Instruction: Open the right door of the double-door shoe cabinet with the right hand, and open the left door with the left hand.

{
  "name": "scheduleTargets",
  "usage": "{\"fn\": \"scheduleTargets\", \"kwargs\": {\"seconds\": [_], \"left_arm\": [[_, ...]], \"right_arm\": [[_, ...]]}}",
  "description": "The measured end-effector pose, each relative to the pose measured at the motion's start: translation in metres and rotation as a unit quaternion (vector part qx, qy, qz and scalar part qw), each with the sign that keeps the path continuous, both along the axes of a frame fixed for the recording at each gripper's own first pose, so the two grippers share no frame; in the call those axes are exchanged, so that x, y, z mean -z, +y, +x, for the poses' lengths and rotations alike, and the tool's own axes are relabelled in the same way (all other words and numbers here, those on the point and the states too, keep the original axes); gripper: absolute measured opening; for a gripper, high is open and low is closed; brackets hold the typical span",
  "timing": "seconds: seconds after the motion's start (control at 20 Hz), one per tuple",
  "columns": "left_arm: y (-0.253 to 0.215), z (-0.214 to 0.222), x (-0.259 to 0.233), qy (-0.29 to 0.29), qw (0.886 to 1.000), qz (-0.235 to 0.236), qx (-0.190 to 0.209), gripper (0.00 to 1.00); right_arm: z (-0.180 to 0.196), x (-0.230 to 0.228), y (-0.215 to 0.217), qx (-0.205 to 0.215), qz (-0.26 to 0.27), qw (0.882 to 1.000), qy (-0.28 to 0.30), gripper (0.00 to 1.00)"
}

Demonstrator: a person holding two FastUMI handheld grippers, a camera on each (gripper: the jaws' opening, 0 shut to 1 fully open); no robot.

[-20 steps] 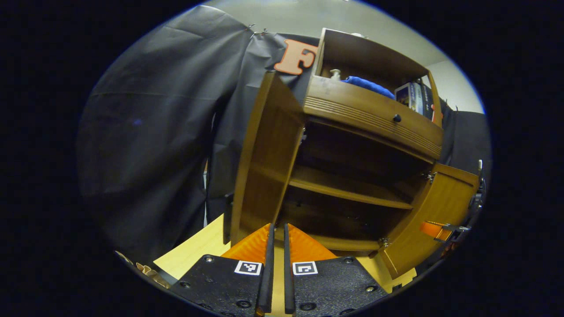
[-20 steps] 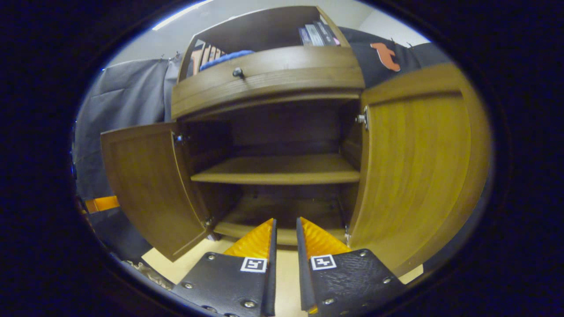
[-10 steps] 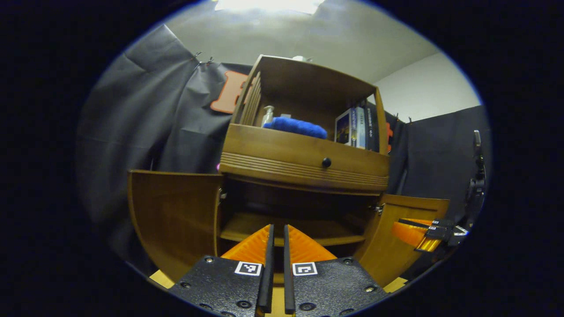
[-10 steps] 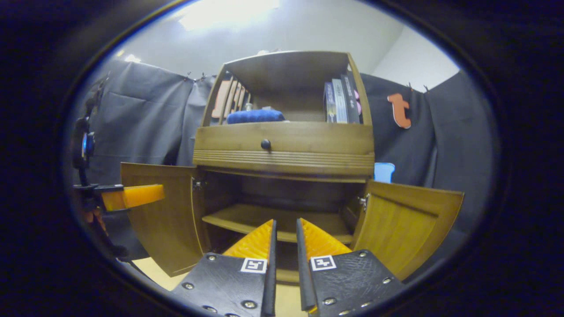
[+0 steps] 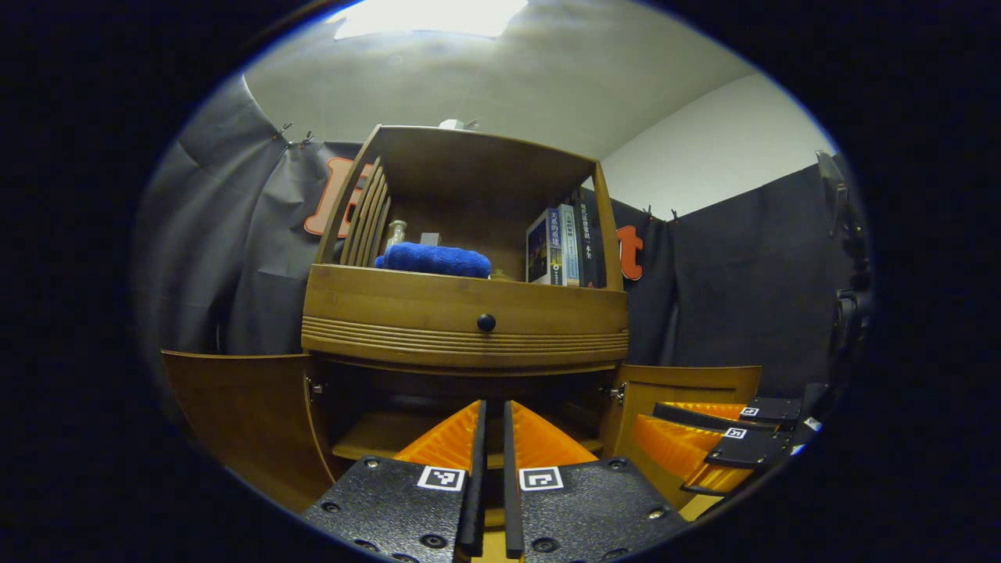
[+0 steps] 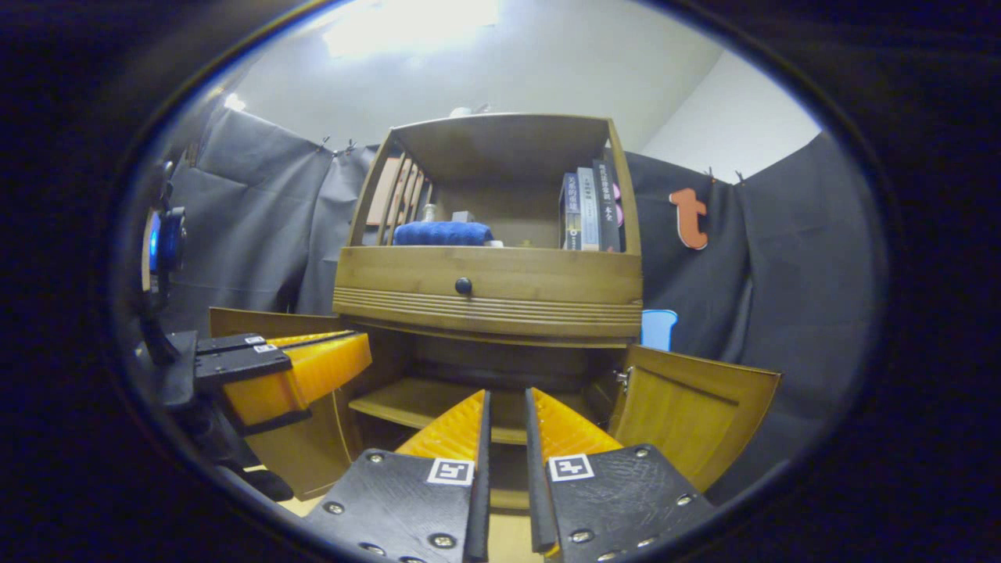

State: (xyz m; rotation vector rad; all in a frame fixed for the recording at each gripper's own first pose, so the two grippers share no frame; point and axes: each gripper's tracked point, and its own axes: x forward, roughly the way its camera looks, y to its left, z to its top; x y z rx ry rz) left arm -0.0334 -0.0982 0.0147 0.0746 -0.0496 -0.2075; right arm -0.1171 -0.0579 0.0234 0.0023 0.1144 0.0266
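The wooden shoe cabinet [image 5: 465, 332] stands straight ahead with both lower doors swung outward. Its left door [image 5: 235, 407] and right door [image 5: 688, 383] stand wide open, baring a dark inside with a shelf [image 6: 426, 403]. My left gripper [image 5: 493, 407] hangs back from the cabinet's middle, shut, with nothing between its orange fingers. The right gripper [image 6: 507, 393] is likewise back from the opening, shut and holding nothing. In the right gripper view the left gripper [image 6: 356, 360] partly covers the left door [image 6: 258, 322]; the right door [image 6: 696, 407] is apart from both. The right gripper [image 5: 649, 422] overlaps the right door in the left gripper view.
A drawer with a black knob [image 5: 486, 321] sits above the doors. The open top compartment holds a blue towel [image 5: 434, 259], a small bottle and several books [image 5: 559, 246]. A blue object [image 6: 657, 328] stands behind the right door. Black cloth surrounds the cabinet.
Both grippers have drawn back from the cabinet and tilted upward, so the doors look smaller and lower. Each gripper now shows closer in the other's view. Both doors stay open.
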Motion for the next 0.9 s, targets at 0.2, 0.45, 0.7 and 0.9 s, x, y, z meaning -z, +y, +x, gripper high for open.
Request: {"fn": "scheduleTargets", "kwargs": {"seconds": [0.2,0.45,0.7,0.9], "left_arm": [[-0.005,0.002,-0.002,-0.009,1.000,-0.002,0.005,0.52],[0.010,0.005,-0.005,-0.016,0.999,-0.035,-0.009,0.95],[0.020,0.005,-0.004,-0.014,0.999,-0.031,-0.015,0.95],[0.017,0.004,-0.002,-0.008,0.999,-0.036,-0.001,0.95]], "right_arm": [[-0.012,-0.008,-0.004,0.020,-0.016,1.000,-0.016,0.42],[-0.008,-0.012,-0.010,0.040,0.006,0.999,-0.024,0.97],[-0.012,-0.014,-0.002,0.038,0.003,0.999,-0.025,0.99],[-0.020,-0.017,-0.001,0.049,-0.002,0.999,-0.024,0.99]]}}
